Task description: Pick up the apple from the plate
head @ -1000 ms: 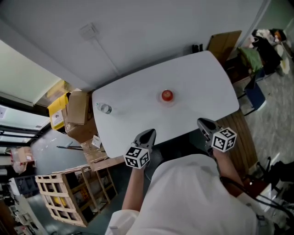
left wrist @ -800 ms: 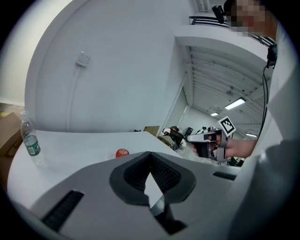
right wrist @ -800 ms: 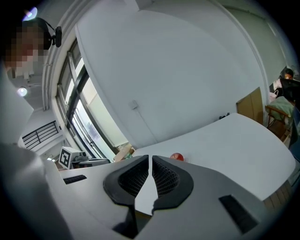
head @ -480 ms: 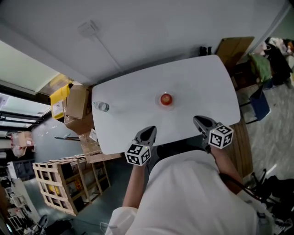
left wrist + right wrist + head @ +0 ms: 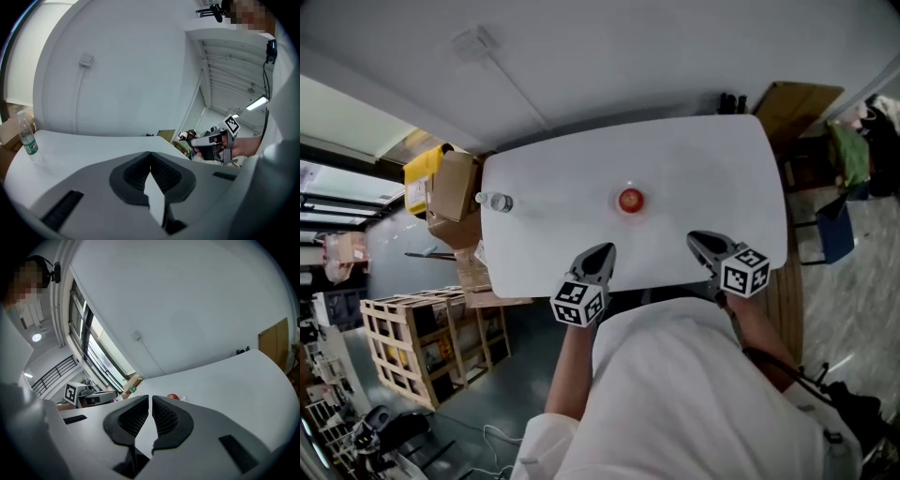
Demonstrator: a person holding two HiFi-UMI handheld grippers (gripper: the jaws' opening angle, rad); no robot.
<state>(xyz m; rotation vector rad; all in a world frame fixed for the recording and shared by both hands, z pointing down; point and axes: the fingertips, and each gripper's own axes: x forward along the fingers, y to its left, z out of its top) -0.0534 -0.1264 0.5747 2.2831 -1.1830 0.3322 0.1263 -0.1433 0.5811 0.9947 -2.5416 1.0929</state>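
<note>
A red apple point(image 5: 630, 199) sits on a small clear plate point(image 5: 641, 212) near the middle of the white table point(image 5: 712, 169). In the right gripper view the apple point(image 5: 173, 396) peeks just above my jaws. My left gripper point(image 5: 601, 250) is at the table's near edge, left of and nearer than the apple, with its jaws shut and nothing between them point(image 5: 150, 153). Over the near edge to the apple's right is my right gripper point(image 5: 695, 237), its pads point(image 5: 150, 397) together and holding nothing. Each gripper view shows the other gripper point(image 5: 213, 140) point(image 5: 89, 398) off to the side.
A clear water bottle point(image 5: 495, 202) point(image 5: 27, 140) stands at the table's left end. Cardboard boxes point(image 5: 455, 202) and a wooden crate point(image 5: 417, 337) are on the floor to the left. A brown board point(image 5: 795, 101) and a chair with clothes point(image 5: 848, 155) are at the right.
Both grippers have moved forward from in front of the table to its near edge, closer to the apple. The apple and bottle stay in place.
</note>
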